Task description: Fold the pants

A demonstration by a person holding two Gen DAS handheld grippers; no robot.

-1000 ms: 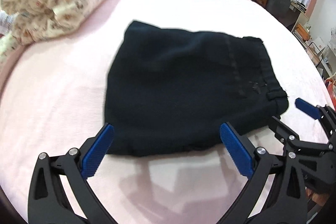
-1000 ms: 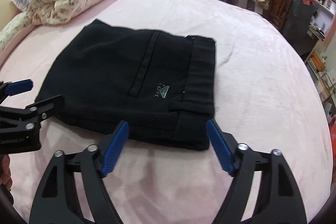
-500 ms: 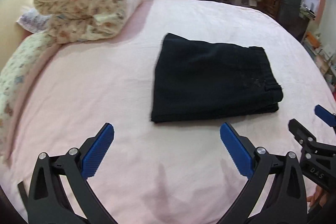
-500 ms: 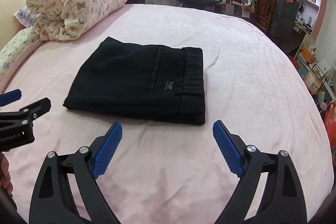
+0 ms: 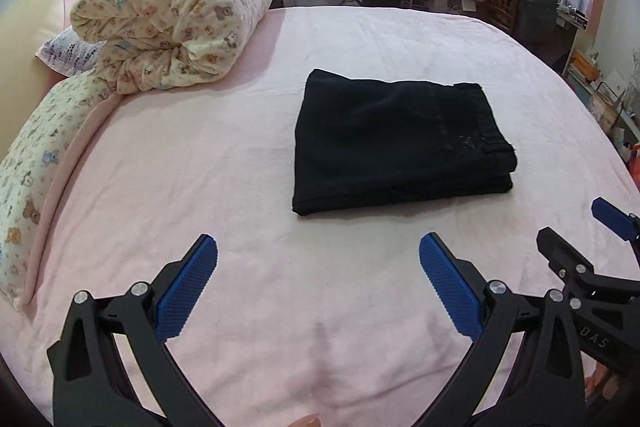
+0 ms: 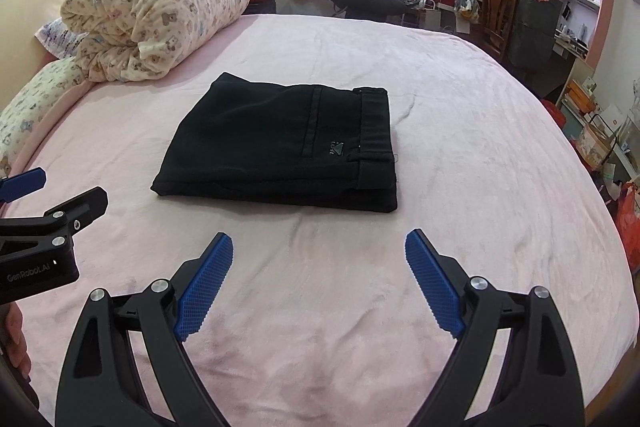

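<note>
From the left wrist view, we see our left gripper (image 5: 318,267) with its jaws wide apart and nothing between them, only bare pink bed (image 5: 200,167) under the pads. The pants (image 5: 396,147) lie ahead of the jaws and a little toward the right jaw, well apart from both tips, as a flat black rectangle with stacked layers showing along the near edge and the waistband on the right side. The right gripper (image 5: 600,235) pokes in beyond our right jaw, clear of the cloth. A rolled quilt (image 5: 176,19) sits far off past the left jaw.

From the right wrist view, our right gripper (image 6: 320,267) also stands with jaws spread and empty. The pants (image 6: 280,147) lie ahead of the gap, leaning toward the left jaw, not touching either pad. The left gripper (image 6: 44,211) shows beyond our left jaw, also off the cloth.

We judge the folding itself finished: the bundle looks compact, square and even, and neither gripper holds it. The step in hand reads as letting go and standing clear. If anything is left, it calls for only a light press or tuck on the near edge, where one layer seems to sit slightly proud; otherwise we need only keep both grippers away so the stack is not disturbed.
</note>
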